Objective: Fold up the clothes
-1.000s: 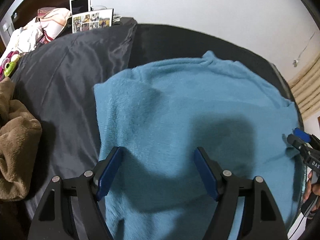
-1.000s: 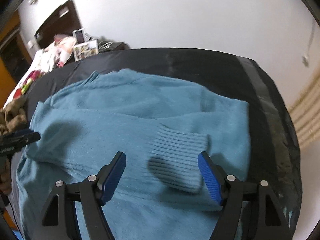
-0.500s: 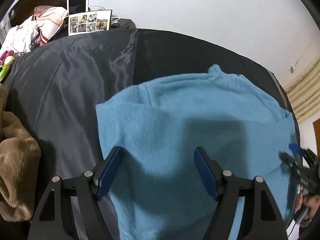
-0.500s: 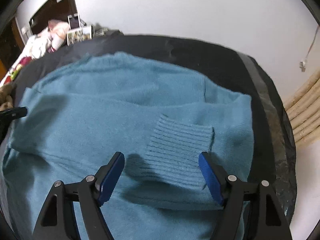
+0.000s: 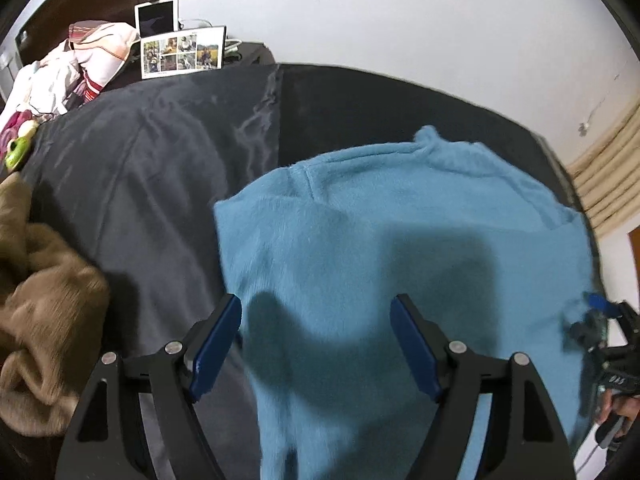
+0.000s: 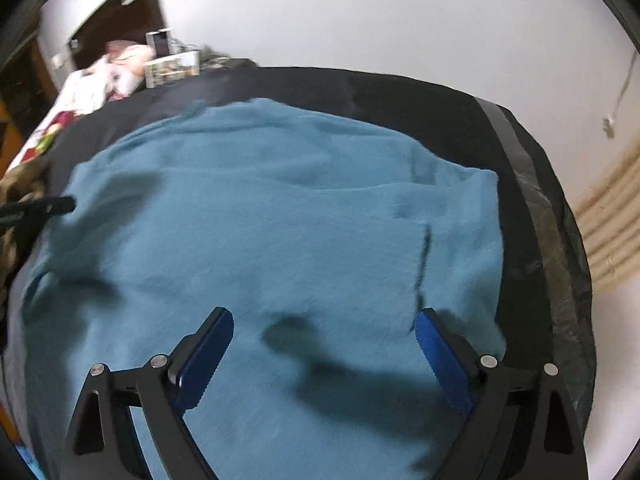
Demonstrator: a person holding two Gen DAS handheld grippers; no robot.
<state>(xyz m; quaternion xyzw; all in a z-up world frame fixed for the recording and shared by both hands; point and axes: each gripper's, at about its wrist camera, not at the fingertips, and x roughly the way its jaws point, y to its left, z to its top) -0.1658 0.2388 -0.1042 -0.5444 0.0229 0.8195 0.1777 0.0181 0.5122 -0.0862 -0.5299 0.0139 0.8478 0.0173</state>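
— Between the blue pads of the left gripper [image 5: 316,344], what do you make out?

— Only the fuzzy sky-blue knitted sweater [image 5: 400,248], lying below the spread pads; both tongs are released and grasp nothing. The right gripper [image 6: 324,350] hangs the same way, wide open over the same sweater, with a folded-in sleeve edge just ahead of its right-hand pad.

— Where does the garment lie?

— Spread flat on the dark grey bedcover [image 5: 160,184], running forward from both tongs. Off to the left of the left tongs sits a crumpled brown fleece blanket [image 5: 40,312]; far ahead of them, a photo collage frame [image 5: 182,56] and a heap of pale laundry [image 5: 76,64].

— So how should the fold be done well?

— I'd judge the sleeves are already in, so the body fold is next. Each tong should come down onto the hem nearest it, one near each side edge, and pinch through all layers, since fluffy knit slips. Lift both together, level, and carry the hem forward toward the neckline, keeping the sides aligned. The motion blur suggests haste; slower travel would keep the tucked sleeve from dragging out.
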